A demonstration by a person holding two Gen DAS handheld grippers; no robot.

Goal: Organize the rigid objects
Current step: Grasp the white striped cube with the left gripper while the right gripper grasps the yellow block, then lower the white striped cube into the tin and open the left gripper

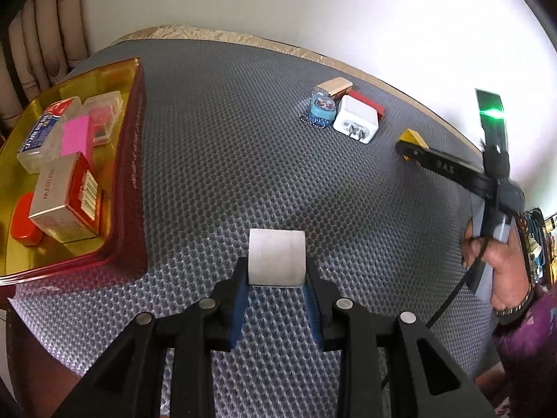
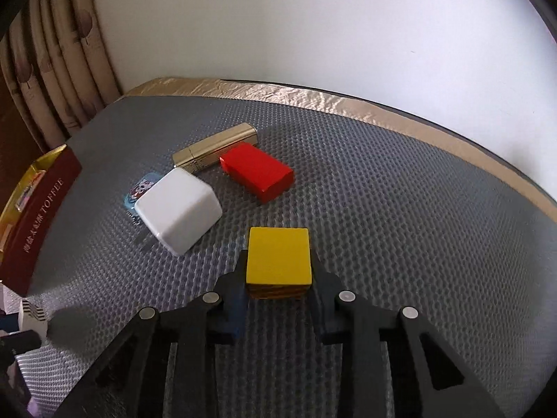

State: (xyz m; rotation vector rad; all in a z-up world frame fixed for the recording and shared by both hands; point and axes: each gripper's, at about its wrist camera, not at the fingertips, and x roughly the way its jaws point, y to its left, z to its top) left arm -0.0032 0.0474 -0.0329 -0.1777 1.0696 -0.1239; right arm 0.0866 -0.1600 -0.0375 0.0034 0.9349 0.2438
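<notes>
Grippers at work over a grey dimpled tabletop: the left gripper clamps a silver metal block at the near edge, while the right gripper grips a yellow block. At far left, a gold-lined red tin holds small boxes and cases. Farther back, a white charger, red box, gold lighter and blue keychain lie clustered together.

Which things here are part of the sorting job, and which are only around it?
Job: silver block in left gripper; yellow block in right gripper; white charger, red box, gold case, toffee tin.
Around: curtain, wall.
</notes>
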